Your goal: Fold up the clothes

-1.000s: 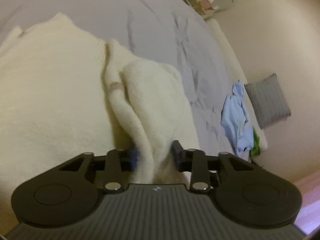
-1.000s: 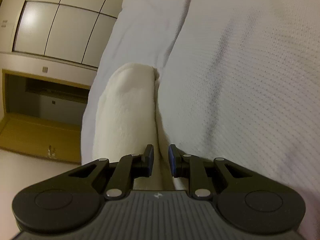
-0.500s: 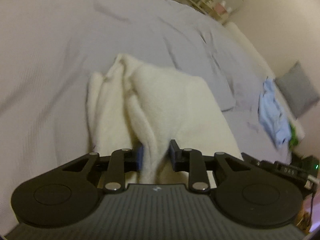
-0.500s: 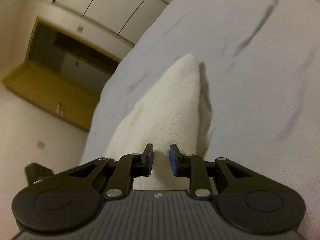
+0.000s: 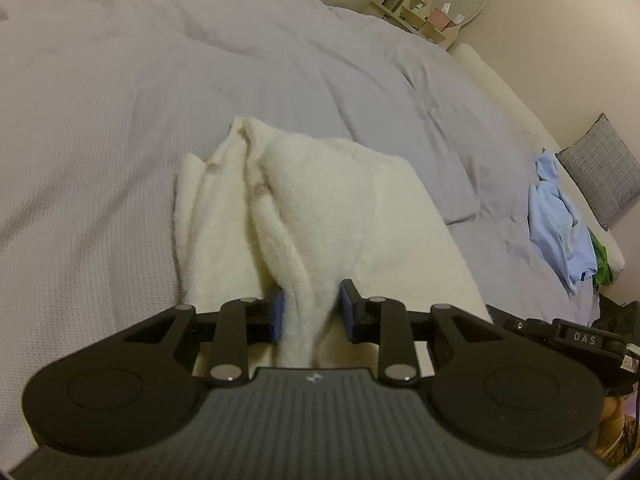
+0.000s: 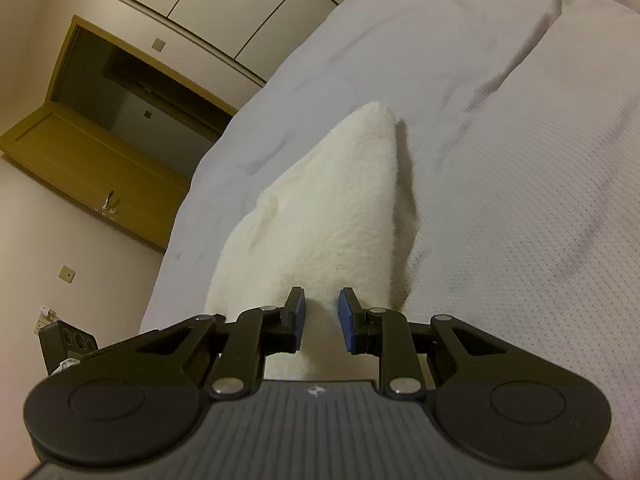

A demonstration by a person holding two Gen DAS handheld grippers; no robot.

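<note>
A cream fleece garment lies folded on the pale grey bedspread. My left gripper is shut on a raised ridge of its near edge; the fabric fills the gap between the blue pads. In the right wrist view the same cream garment tapers away to a point. My right gripper is shut on its near end, with fabric between the narrow jaws.
A light blue garment and something green lie at the bed's far right by a grey cushion. A mirror shelf stands behind. An open wooden door is left of the bed.
Both grippers have carried the garment's edge over and down; the spread-out cream fabric now lies as a narrower folded stack. Both views have swung to show more bed.
</note>
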